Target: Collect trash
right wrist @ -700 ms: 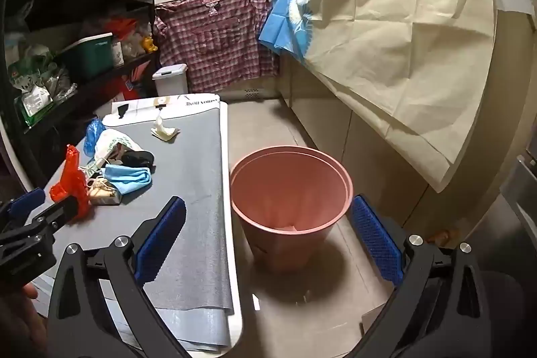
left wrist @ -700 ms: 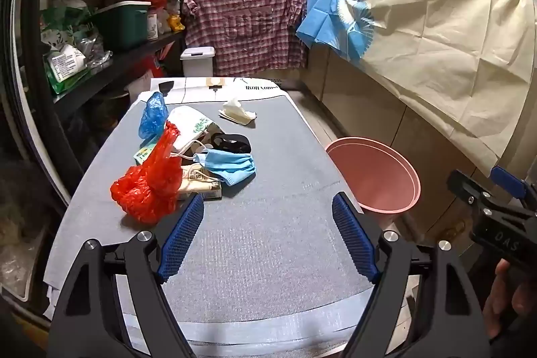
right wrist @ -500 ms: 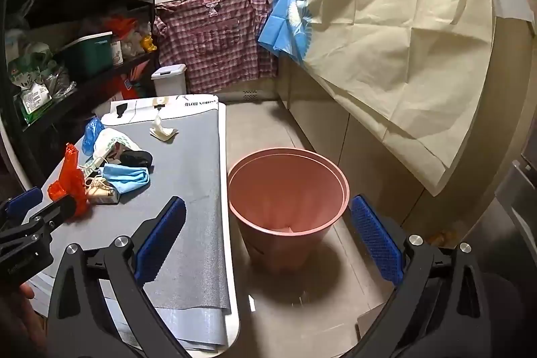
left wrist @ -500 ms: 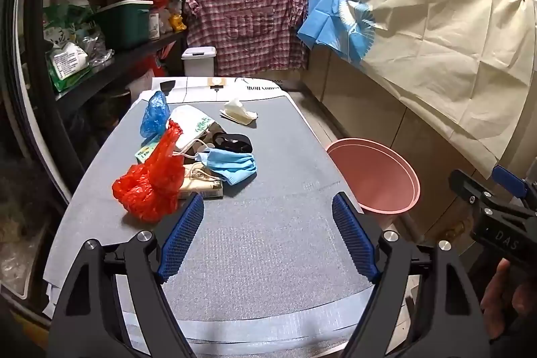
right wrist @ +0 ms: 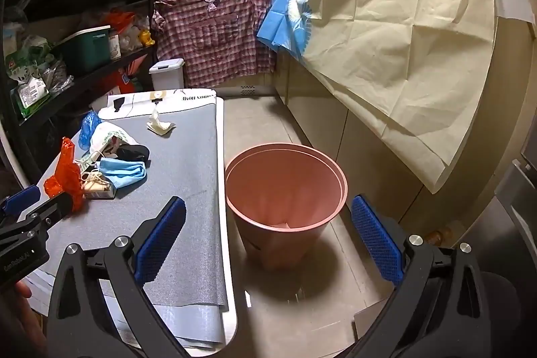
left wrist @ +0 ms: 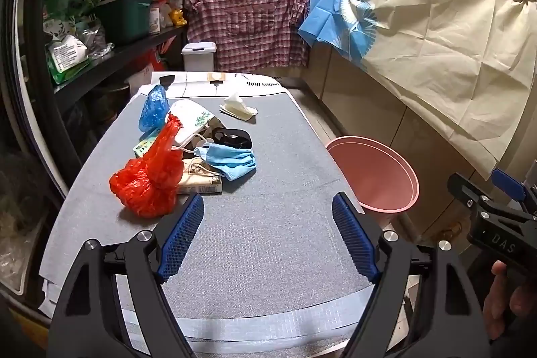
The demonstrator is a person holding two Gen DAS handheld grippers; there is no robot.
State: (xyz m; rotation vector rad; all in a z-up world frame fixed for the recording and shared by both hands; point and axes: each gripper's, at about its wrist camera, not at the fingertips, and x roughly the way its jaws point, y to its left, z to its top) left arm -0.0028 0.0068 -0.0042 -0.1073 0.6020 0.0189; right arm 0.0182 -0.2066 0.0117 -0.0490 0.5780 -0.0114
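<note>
A narrow kitchen aisle held a grey-covered table (left wrist: 268, 190). In the left wrist view, the left gripper (left wrist: 267, 235) gaped wide and empty; the red plastic bag (left wrist: 147, 180), likely light and slippery, would be best pinched at its knot. It looked barely nearer than before. In the right wrist view, the right gripper (right wrist: 268, 239), wide and empty, faced the pink bin (right wrist: 285, 187), scarcely shifted.
</note>
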